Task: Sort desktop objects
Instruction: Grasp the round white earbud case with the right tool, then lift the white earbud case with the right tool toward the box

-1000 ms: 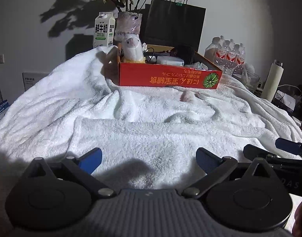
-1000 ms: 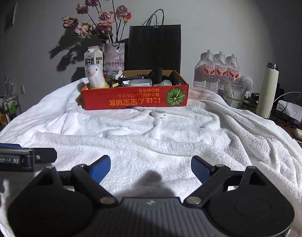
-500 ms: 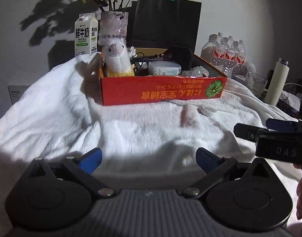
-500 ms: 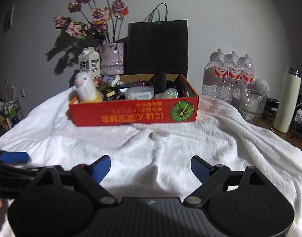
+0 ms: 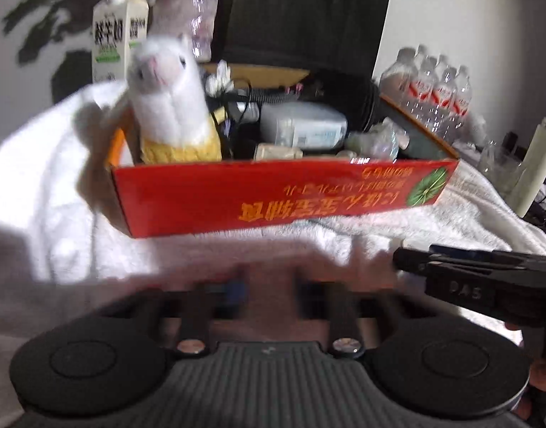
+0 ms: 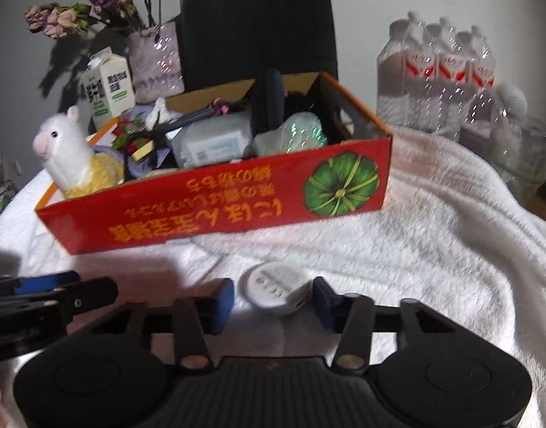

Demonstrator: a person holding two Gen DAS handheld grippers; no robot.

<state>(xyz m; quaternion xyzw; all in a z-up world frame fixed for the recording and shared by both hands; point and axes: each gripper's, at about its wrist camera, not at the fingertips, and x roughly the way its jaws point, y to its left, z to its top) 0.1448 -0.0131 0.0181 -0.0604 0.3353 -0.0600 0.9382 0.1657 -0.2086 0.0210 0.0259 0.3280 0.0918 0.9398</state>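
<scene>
A red cardboard box [image 6: 215, 210] full of small items stands on the white towel; it also shows in the left wrist view [image 5: 273, 196]. A white alpaca plush [image 5: 169, 107] sits in its left end. A small round white device [image 6: 276, 287] lies on the towel in front of the box, between the fingers of my right gripper [image 6: 273, 297], which are narrowed around it with small gaps showing. My left gripper [image 5: 269, 289] is blurred, its fingers closer together over the towel with nothing between them. The right gripper's side shows in the left wrist view [image 5: 469, 267].
Behind the box stand a milk carton [image 6: 108, 89], a vase of dried flowers [image 6: 155, 60] and a black paper bag [image 6: 258, 21]. A pack of water bottles [image 6: 437, 71] and a white thermos [image 5: 533, 167] stand at the right. The towel [image 6: 451, 249] drapes over the table edges.
Both grippers moved forward toward the box. The right gripper came down around the round white device and narrowed. The left gripper's fingers narrowed too.
</scene>
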